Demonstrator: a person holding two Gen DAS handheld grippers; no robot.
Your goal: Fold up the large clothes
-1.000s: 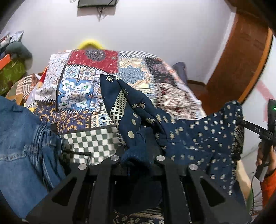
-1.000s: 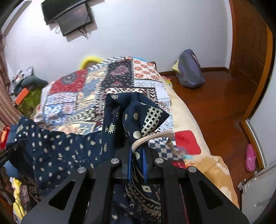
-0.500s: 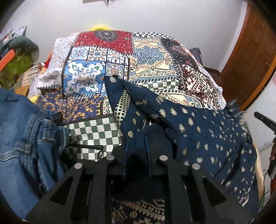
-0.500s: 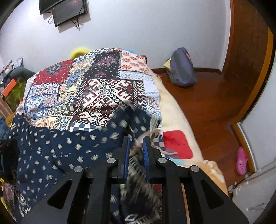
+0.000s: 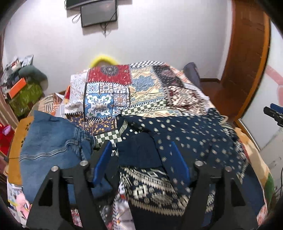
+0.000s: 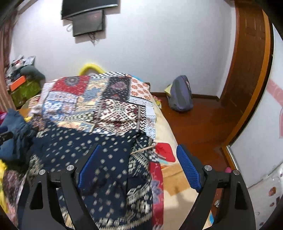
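A navy garment with pale dots and a patterned hem (image 5: pixel 185 139) lies spread on the patchwork bedspread (image 5: pixel 123 88). My left gripper (image 5: pixel 141 152) hangs above its left edge, jaws opening, blue pads apart and pressing on nothing. In the right wrist view the same navy garment (image 6: pixel 99 155) lies under my right gripper (image 6: pixel 138 157), whose jaws are also opening and hold nothing. A tan drawstring (image 6: pixel 143 149) sticks out at the garment's right edge. The cloth is blurred in both views.
Blue jeans (image 5: pixel 53 141) lie left of the garment. The bed's right edge drops to a wooden floor (image 6: pixel 191 123) with a grey backpack (image 6: pixel 180 95). Boxes and clutter (image 5: pixel 21 88) stand at the far left. A screen (image 5: pixel 99 14) hangs on the wall.
Both grippers have let go of the navy garment and opened wide. The raised cloth has dropped flat onto the bed. Both views have pulled back and up.
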